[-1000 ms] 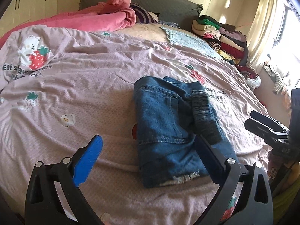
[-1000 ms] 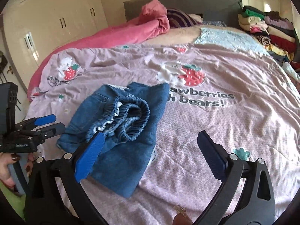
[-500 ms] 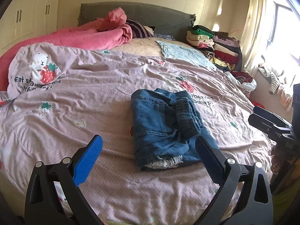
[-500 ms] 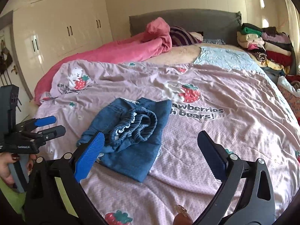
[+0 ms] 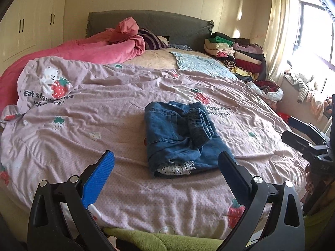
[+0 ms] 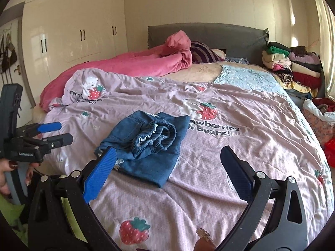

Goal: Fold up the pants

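Nearest to us, our left gripper [image 5: 165, 163] hangs over the foot of the bed with its jaws wide apart and nothing between them. Our right gripper [image 6: 167, 165] is the same: jaws spread, empty, clear of the cloth.

Just beyond the fingertips lie the pants [image 5: 180, 138], blue denim, on the pink strawberry-print quilt [image 5: 83, 125]. We judge the fold largely made: the pants sit as a compact block. But the gathered elastic waistband [image 6: 159, 136] bulges loosely on top, and a pale frayed hem [image 5: 178, 168] pokes out at the near edge.

To finish well, we should tidy rather than refold:
- Bring one gripper low to pin the near edge so the block does not slide on the soft quilt.
- With the other, nip only the top layer by the waistband and draw it flat, without dragging the layers beneath.
- Tuck the frayed hem under.

Denim is stiff enough to hold a crease but may spring open where it bunches.

Farther off lie a pink blanket [image 6: 129, 62] by the grey headboard [image 5: 167, 27] and a stack of folded clothes [image 5: 236, 52], where the block likely belongs.
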The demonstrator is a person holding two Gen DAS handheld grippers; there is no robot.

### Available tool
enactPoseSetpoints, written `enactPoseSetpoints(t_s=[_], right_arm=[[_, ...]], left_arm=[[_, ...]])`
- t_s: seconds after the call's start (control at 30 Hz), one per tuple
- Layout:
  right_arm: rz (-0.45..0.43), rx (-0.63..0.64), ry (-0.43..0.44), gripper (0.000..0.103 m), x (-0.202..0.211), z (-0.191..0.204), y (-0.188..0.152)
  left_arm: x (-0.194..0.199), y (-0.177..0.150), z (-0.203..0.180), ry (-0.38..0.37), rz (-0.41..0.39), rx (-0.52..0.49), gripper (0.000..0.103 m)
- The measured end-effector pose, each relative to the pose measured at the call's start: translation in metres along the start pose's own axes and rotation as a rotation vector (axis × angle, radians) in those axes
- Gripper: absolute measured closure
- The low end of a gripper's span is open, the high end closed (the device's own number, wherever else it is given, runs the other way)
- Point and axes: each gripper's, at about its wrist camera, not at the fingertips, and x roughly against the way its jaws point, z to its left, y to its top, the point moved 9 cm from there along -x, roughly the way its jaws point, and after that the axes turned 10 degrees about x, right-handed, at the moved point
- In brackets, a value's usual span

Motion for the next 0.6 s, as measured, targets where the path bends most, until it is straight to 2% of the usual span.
enactPoseSetpoints(t_s=[0.3, 0.6], right_arm=[[0.001, -0.04, -0.001, 0.009, 0.01, 0.002, -0.014], [0.04, -0.065, 0.005, 0.009, 0.008, 0.005, -0.034]], left_arm=[[0.011, -0.014, 0.001, 0.008, 0.001, -0.009, 0.004], [0.005, -0.041, 0.0, 0.015, 0.053, -0.007, 0.004]])
